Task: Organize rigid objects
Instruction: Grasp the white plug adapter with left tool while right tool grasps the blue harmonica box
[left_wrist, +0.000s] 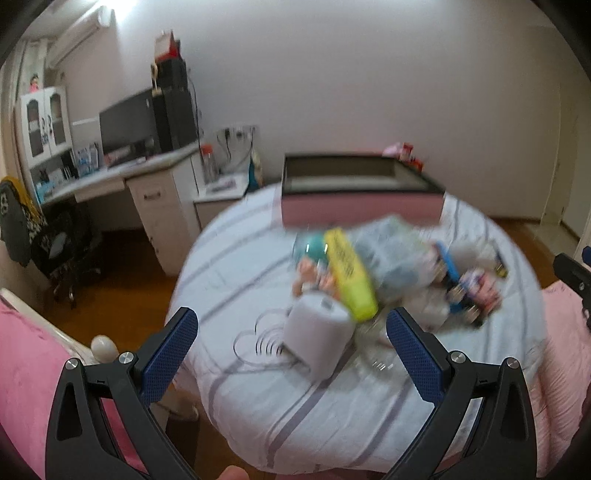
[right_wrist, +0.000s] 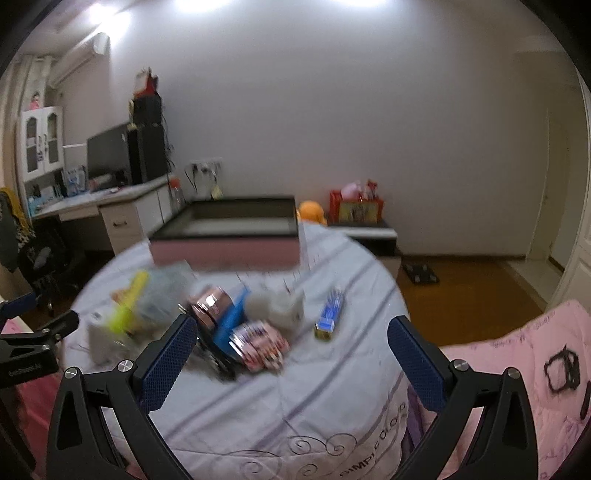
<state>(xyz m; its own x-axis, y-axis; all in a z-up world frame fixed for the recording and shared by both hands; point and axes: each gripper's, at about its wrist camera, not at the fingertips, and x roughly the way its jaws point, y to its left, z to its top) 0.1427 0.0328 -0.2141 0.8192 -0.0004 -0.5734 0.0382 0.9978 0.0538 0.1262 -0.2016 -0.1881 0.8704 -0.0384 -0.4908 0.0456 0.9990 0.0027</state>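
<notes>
A blurred pile of small objects lies on a round table under a pale striped cloth (left_wrist: 280, 413). In the left wrist view I see a white cylinder (left_wrist: 317, 334), a yellow box (left_wrist: 351, 273) and a teal ball (left_wrist: 310, 247). In the right wrist view I see a copper-lidded jar (right_wrist: 212, 304), a blue box (right_wrist: 231, 325), a pink patterned pack (right_wrist: 258, 345) and a blue carton (right_wrist: 329, 314) lying apart. A pink open box (left_wrist: 360, 192) (right_wrist: 227, 236) stands behind the pile. My left gripper (left_wrist: 291, 354) and right gripper (right_wrist: 291, 363) are open and empty, short of the pile.
A desk (left_wrist: 122, 173) with a monitor and a black chair (left_wrist: 62, 254) stand at the left. Pink bedding (right_wrist: 517, 369) lies at the right. A low cabinet (right_wrist: 365, 232) with a red basket stands by the far wall. Wooden floor surrounds the table.
</notes>
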